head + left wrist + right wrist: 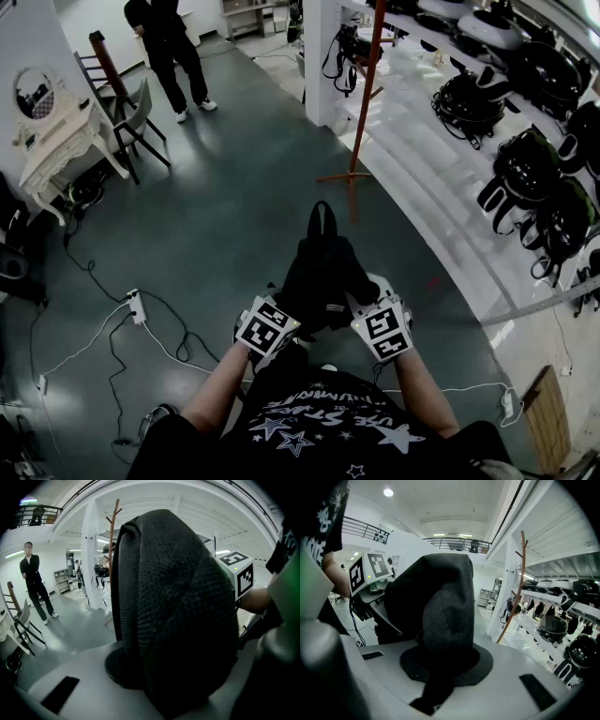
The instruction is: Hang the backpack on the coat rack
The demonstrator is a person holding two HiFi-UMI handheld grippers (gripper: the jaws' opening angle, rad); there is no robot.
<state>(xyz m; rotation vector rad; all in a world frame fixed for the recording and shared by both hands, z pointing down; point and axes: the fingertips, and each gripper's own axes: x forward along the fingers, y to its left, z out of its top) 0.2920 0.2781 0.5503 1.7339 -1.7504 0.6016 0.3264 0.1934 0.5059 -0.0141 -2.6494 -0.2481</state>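
I hold a black backpack [323, 267] low in front of the person's body, above the dark floor, its top loop pointing away. My left gripper [286, 309] is shut on a padded mesh strap [178, 611] at the bag's left side. At the right side, my right gripper [364, 298] is shut on the other mesh strap [445, 611]. The bag hides both sets of fingertips in the head view. The coat rack [362, 94], a reddish-brown pole on spread feet, stands ahead by the shelving. It also shows as the coat rack [114, 527] and the coat rack [516, 585] in the gripper views.
White shelves [441, 178] along the right carry several black backpacks [525, 164]. A person [171, 52] stands at the far left, near a chair [131, 117] and a white dressing table [56, 141]. Cables and a power strip [137, 307] lie on the floor at left.
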